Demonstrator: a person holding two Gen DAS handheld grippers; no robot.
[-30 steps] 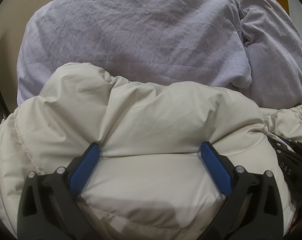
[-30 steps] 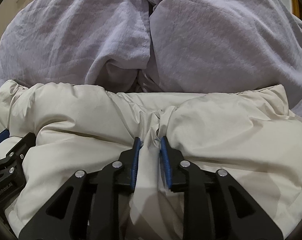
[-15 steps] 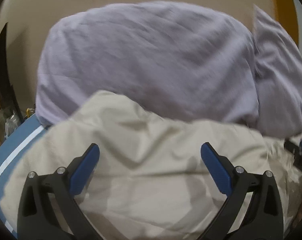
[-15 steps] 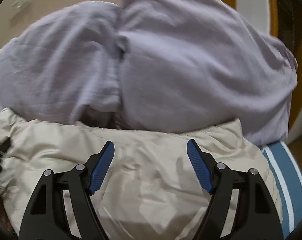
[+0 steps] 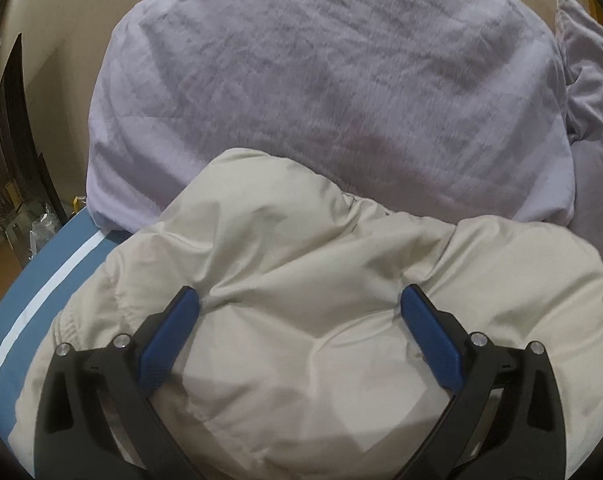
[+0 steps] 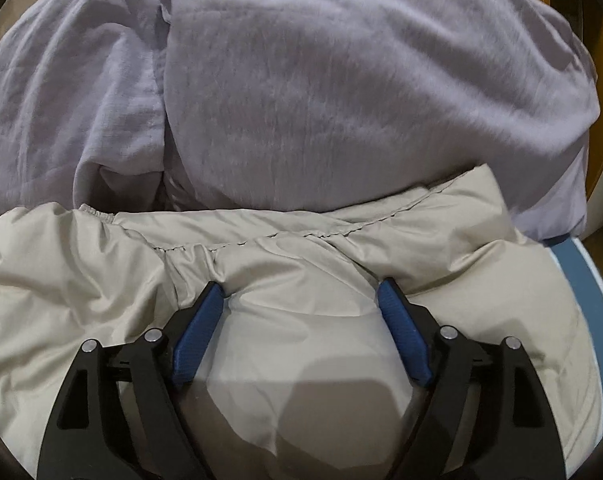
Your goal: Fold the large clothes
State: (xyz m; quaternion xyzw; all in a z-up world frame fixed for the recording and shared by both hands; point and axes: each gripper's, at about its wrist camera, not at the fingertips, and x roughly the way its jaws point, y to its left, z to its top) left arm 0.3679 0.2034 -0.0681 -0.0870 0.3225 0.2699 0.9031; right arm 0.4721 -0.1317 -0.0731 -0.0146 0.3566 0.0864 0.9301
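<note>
Since a second ago my right gripper (image 6: pixel 299 302) has let go: it was pinched tight on a fold of the cream puffer jacket (image 6: pixel 301 240), and its jaws have just been opening, so now they stand wide with a bulge of that fabric swelling up between the blue pads (image 6: pixel 197 340). I can't call that a grip; the pads sit at the sides of the bulge without clamping it. My left gripper (image 5: pixel 299 304) is spread wide too, same picture, a mound of jacket (image 5: pixel 301 260) rising between its pads (image 5: pixel 169 336), nothing clamped. Both cameras have pulled back from the jacket, and more shows around it than before. Working outward from the jacket: it lies bunched on the blue bedsheet (image 5: pixel 61 248), whose white stripe (image 5: pixel 33 308) shows at the jacket's left edge in the left view and the sheet again at its right edge in the right view. Just beyond the jacket, touching its far edge, sit the lilac pillows (image 6: pixel 341 100), two side by side.
</note>
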